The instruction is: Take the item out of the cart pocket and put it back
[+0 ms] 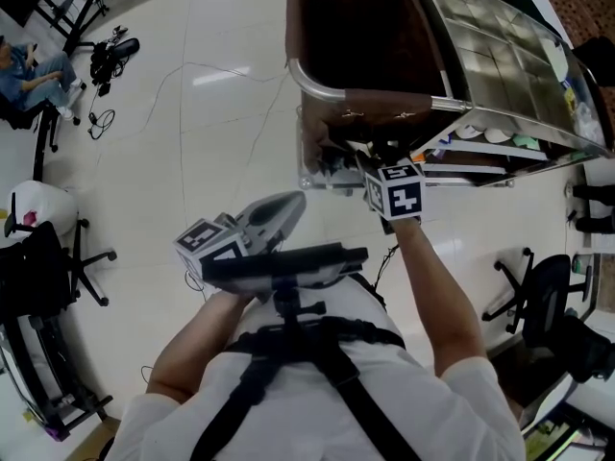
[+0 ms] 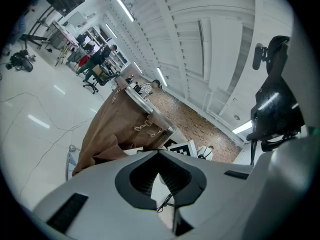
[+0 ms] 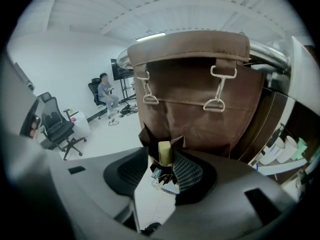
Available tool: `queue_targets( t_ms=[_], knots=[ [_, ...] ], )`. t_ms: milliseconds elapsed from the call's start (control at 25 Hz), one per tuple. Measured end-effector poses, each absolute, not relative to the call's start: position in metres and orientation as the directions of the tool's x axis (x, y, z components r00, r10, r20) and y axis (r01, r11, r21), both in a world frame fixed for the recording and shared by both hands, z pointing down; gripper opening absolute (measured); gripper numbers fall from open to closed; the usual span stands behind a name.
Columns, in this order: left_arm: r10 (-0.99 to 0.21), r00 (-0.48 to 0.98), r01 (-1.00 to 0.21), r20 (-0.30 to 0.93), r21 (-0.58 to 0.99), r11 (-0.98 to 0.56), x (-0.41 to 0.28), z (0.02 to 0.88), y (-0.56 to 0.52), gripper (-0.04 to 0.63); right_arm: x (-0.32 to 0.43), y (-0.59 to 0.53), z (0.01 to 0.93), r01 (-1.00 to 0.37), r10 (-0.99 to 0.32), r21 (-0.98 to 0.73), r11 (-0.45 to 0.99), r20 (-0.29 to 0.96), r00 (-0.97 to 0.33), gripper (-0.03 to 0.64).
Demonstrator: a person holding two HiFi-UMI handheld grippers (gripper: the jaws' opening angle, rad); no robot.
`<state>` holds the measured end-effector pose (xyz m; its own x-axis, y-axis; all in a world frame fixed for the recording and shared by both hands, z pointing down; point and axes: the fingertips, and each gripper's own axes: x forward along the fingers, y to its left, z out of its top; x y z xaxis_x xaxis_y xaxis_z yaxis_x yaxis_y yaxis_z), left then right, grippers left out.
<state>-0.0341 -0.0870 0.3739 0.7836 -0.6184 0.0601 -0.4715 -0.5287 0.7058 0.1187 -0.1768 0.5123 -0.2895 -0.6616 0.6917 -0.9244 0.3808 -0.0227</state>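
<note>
A small olive-yellow box point(image 3: 165, 152) stands upright in the dark brown pocket point(image 3: 148, 134) low on the cart's brown bag point(image 3: 200, 109). My right gripper point(image 3: 164, 156) points down at that pocket, jaws open on either side of the box; the pads do not seem to press on it. In the head view the right gripper point(image 1: 357, 154) reaches in under the cart's metal rail point(image 1: 317, 89), its fingertips mostly hidden there. My left gripper point(image 1: 296, 202) is held level near my chest, away from the cart. Its tips point(image 2: 159, 153) meet with nothing between them.
The steel cart point(image 1: 500, 75) has shelves with cups and bottles point(image 1: 485, 134) at the right. Office chairs stand at the left point(image 1: 38, 267) and right point(image 1: 553, 301). A seated person point(image 1: 29, 70) and floor cables point(image 1: 101, 113) are at the far left.
</note>
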Motion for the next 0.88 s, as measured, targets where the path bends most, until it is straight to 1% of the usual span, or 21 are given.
queue_targets(
  t_ms=[80,240,880],
  knots=[
    [-0.621,0.781,-0.473,0.060,0.707,-0.526,-0.035,0.375,-0.087,-0.006,0.118,-0.177,0.514,-0.924,-0.664,-0.020,0.381,0.690,-0.288,0.153],
    [-0.624,0.779,-0.474,0.062,0.709,-0.522,-0.035,0.377,-0.086,-0.006,0.120,-0.180,0.514,-0.927,-0.674,-0.002,0.375,0.686,-0.274,0.083],
    [-0.627,0.776,-0.478,0.067,0.711,-0.516,-0.036,0.378,-0.088,-0.006,0.095,-0.198,0.516,-0.896,-0.691,0.067,0.439,0.662,-0.289,0.083]
  ],
)
